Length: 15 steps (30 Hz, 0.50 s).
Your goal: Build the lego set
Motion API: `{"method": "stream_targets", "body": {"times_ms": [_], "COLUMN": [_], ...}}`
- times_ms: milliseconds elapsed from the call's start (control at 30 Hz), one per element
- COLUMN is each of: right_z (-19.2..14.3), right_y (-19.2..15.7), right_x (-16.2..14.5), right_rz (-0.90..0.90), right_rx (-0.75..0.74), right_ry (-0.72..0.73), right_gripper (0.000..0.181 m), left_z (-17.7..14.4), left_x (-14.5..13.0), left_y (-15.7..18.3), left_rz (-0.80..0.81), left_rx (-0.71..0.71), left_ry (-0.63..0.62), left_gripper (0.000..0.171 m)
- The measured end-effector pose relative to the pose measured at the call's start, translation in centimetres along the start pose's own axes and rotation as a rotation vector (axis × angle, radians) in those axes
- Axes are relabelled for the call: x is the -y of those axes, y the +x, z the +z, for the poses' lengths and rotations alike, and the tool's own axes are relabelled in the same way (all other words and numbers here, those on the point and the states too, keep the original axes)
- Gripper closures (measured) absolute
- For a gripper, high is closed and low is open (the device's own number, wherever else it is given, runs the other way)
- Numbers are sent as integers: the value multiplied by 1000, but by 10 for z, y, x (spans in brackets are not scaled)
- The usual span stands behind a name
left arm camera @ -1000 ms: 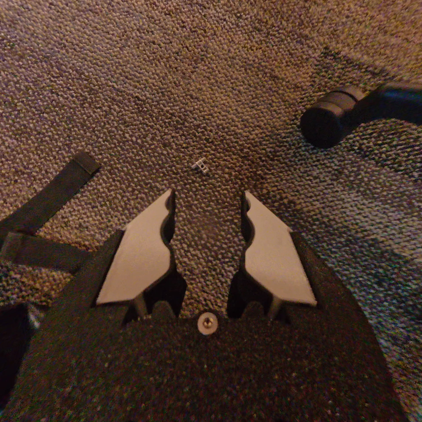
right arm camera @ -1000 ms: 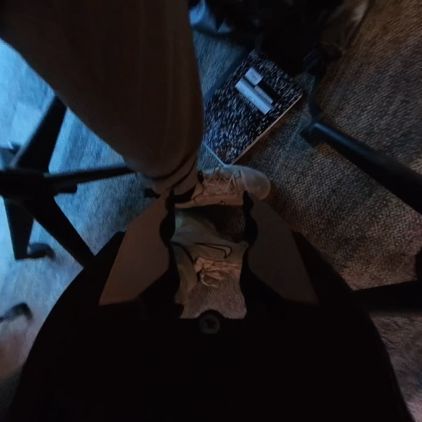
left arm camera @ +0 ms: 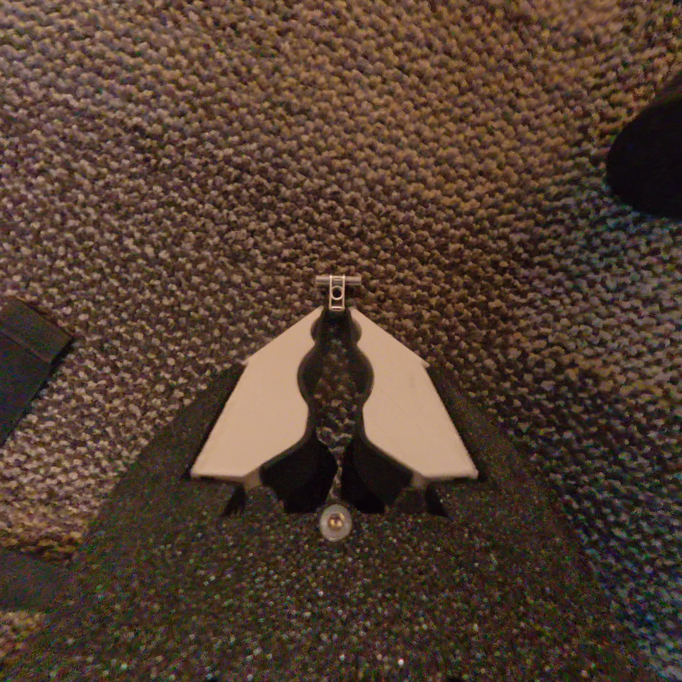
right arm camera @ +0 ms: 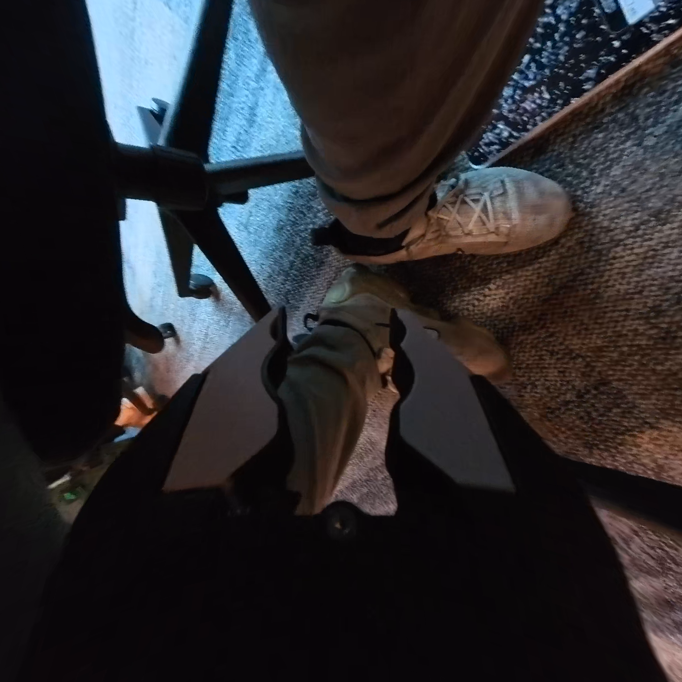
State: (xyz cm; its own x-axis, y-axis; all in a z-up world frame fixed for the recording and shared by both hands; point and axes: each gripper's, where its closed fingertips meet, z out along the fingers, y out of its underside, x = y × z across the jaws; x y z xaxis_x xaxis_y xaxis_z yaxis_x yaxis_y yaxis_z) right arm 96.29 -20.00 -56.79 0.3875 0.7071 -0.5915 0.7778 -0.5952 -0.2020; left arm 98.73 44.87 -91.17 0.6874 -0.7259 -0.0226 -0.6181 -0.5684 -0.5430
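In my left wrist view, I am pinching my left gripper (left arm camera: 336,314) almost fully closed on the lower end of a small grey T-shaped plastic piece (left arm camera: 336,292). The piece is sticking out beyond the tips over the brown carpet (left arm camera: 332,147), with a black strap (left arm camera: 26,354) at the near left and a dark chair caster (left arm camera: 649,166) at the far right. In my right wrist view, I am holding my right gripper (right arm camera: 336,317) spread open and empty above a trouser leg (right arm camera: 387,92) and a white laced sneaker (right arm camera: 498,217), with a black chair base (right arm camera: 177,177) at the left and a speckled notebook (right arm camera: 561,73) at the far right.
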Motion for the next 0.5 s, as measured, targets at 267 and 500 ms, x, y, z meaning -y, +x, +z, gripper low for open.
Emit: {"method": "stream_targets", "body": {"times_ms": [267, 500], "right_z": [4, 9], "right_y": [-30, -43], "right_x": [-15, -26], "right_rz": [-105, -209], "right_rx": [111, 139], "right_ry": [-78, -92], "right_gripper": [131, 131], "left_z": [-45, -129], "left_x": [-4, -13], "left_y": [17, 84], "left_rz": [-91, -275], "left_rx": [-67, -168], "left_ry": [81, 276], "left_gripper": [166, 166]}}
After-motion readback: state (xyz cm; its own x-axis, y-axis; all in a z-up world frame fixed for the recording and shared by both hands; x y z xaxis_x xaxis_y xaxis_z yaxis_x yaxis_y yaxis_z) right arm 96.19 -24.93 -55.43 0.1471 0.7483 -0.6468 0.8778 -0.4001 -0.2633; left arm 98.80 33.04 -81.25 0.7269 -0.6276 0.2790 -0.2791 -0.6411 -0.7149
